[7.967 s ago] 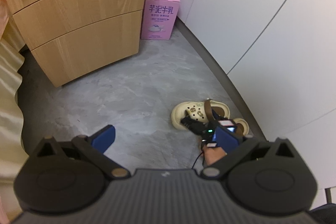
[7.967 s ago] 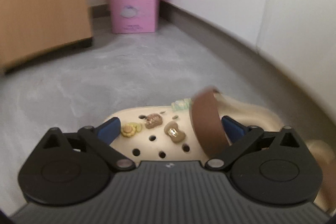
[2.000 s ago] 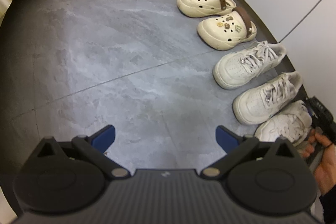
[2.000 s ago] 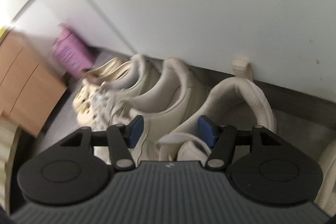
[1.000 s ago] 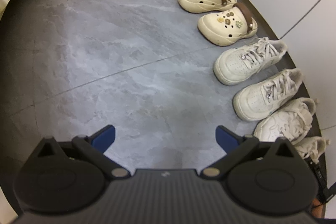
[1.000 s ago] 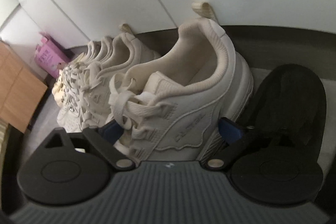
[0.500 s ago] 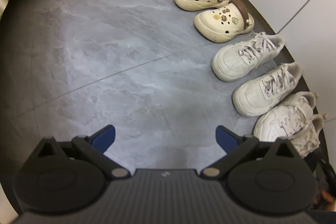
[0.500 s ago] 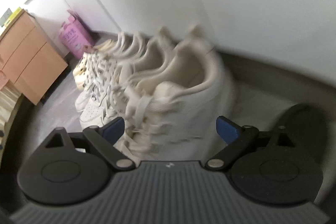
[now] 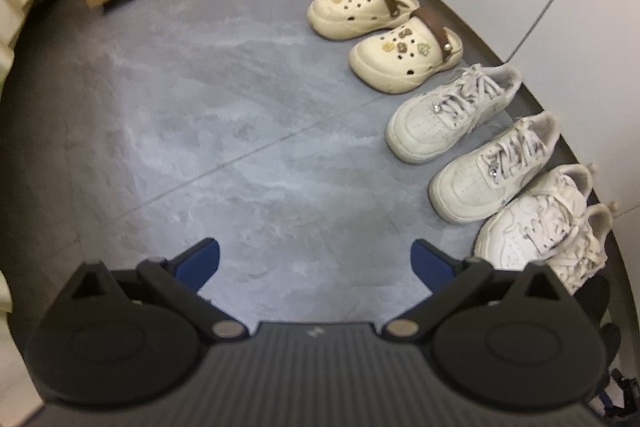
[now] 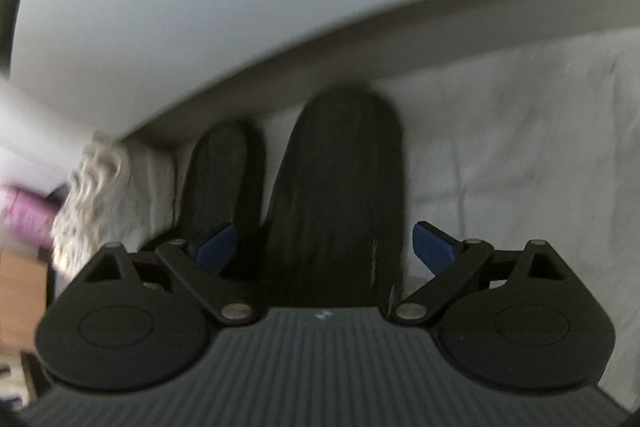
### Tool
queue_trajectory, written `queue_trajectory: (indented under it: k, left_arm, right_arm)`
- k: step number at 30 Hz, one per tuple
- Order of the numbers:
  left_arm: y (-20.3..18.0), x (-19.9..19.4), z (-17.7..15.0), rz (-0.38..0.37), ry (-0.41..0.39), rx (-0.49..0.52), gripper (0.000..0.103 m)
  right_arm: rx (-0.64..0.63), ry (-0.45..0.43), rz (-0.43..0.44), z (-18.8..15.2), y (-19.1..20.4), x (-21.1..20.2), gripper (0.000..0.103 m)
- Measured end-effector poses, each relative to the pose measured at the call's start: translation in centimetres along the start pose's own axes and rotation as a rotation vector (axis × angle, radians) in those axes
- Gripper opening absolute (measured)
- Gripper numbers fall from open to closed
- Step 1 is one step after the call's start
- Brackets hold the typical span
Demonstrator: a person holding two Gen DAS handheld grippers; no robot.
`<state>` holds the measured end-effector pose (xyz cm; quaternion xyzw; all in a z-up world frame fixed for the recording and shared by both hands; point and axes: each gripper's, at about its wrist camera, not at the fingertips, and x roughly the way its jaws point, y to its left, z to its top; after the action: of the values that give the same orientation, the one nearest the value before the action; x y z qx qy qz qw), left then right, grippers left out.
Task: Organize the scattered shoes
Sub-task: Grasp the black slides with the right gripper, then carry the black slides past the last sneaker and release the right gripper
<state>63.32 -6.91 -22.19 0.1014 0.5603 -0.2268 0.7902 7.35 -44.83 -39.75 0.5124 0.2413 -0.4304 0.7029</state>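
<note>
Item: shoe row along the baseboard (image 9: 500, 39), running from 1 o'clock down to 4 o'clock in the left wrist view.

- Cream clogs (image 9: 384, 27), a pair with brown heel straps, side by side, toes toward the open floor (image 9: 200, 115).
- Cream lace-up sneakers (image 9: 472, 143), a pair, next down the line, same heading.
- White chunky sneakers (image 9: 540, 231), a pair set close together, at 4 o'clock.
- Black slippers (image 10: 312, 187), two dark soles side by side at 12 o'clock in the right wrist view (blurred; type is a guess), heels near the wall.

Left gripper (image 9: 316, 263): jaws spread, holding nothing, above bare floor.
Right gripper (image 10: 324, 243): jaws spread, nothing pinched, the larger black sole between them.

Status, as a judgement: three pairs stand matched and aligned; no stray shoe shows on the floor. The black pair looks lined up too, so little or nothing seems left.
</note>
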Motion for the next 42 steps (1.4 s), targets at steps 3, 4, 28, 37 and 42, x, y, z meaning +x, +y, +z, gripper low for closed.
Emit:
queue_trajectory:
  k: [3, 4, 28, 37, 42]
  left_arm:
    - [-0.6, -0.5, -0.3, 0.000, 0.000, 0.020, 0.103]
    - [-0.8, -0.6, -0.4, 0.000, 0.000, 0.027, 0.103]
    - [-7.7, -2.6, -5.1, 0.032, 0.001, 0.102, 0.103]
    - [-13.8, -7.0, -10.4, 0.080, -0.055, 0.145, 0.103]
    - [-17.2, -11.2, -13.9, 0.120, -0.085, 0.127, 0.103]
  right_arm:
    - [0.009, 0.019, 0.028, 0.0, -0.2, 1.4, 0.099]
    - [0.014, 0.032, 0.033, 0.2, -0.5, 1.8, 0.101]
    - [-0.410, -0.121, -0.040, 2.7, 6.8, 0.5, 0.102]
    - [-0.596, 0.028, 0.294, 4.6, 18.3, 0.0, 0.102]
    - [-0.722, 0.113, 0.431, 5.0, 23.2, -3.7, 0.103]
